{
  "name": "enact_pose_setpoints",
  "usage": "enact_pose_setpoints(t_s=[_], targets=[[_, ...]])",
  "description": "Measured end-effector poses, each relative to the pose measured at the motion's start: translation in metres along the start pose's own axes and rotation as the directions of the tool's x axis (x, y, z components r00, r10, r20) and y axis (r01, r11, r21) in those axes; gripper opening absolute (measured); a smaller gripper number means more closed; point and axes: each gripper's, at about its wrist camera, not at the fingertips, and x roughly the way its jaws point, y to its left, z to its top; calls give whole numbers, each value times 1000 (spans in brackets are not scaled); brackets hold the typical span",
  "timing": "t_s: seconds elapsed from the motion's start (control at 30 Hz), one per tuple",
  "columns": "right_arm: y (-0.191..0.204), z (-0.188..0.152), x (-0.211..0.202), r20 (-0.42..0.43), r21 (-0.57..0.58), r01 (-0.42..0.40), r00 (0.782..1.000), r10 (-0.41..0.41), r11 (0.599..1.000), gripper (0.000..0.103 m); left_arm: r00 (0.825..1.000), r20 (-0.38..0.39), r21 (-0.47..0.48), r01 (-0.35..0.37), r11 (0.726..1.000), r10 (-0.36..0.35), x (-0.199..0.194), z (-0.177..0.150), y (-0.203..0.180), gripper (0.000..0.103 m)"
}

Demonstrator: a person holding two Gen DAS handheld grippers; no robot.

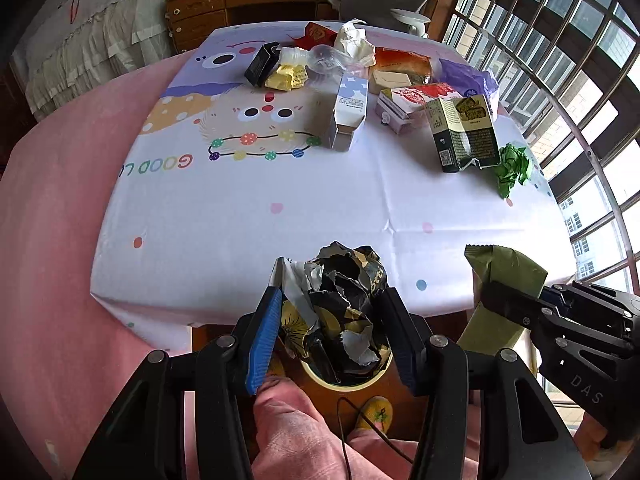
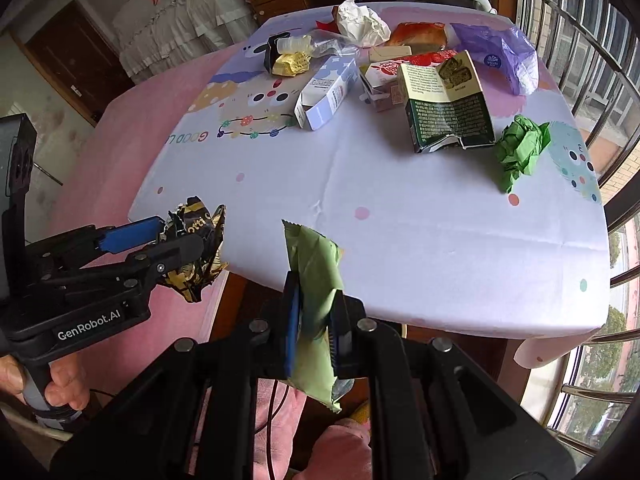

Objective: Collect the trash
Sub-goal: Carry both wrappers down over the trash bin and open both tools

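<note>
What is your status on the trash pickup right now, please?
Left gripper shut on black-gold wrapper, above bin. Right gripper shut on green wrapper. More trash on table. Nothing blocking.

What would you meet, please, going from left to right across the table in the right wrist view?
Black box → blue-white carton → green box → green paper ball.

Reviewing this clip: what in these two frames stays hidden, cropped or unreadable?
- Bin below the left gripper: left wrist view shows only a rim sliver; the black-gold wrapper covers its contents.
- Olive packet in the right gripper: any print is too blurred to read in either view.
- Dark green box: text too small to read.
- Items behind the white paper wad: partly blocked in both views.
</note>
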Motion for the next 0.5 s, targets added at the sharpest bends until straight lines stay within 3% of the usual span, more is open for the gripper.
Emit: enact_pose_setpoints(t_s=[0.2, 0.5], targets=[[-10, -54, 12, -41, 33, -12, 999, 13, 999, 10, 996, -72, 45, -55, 997, 58, 12, -64, -23, 51], [-42, -128, 104, -165, 184, 66, 986, -36, 981, 10, 985, -162, 10, -49, 999, 50, 93, -126, -15, 52]])
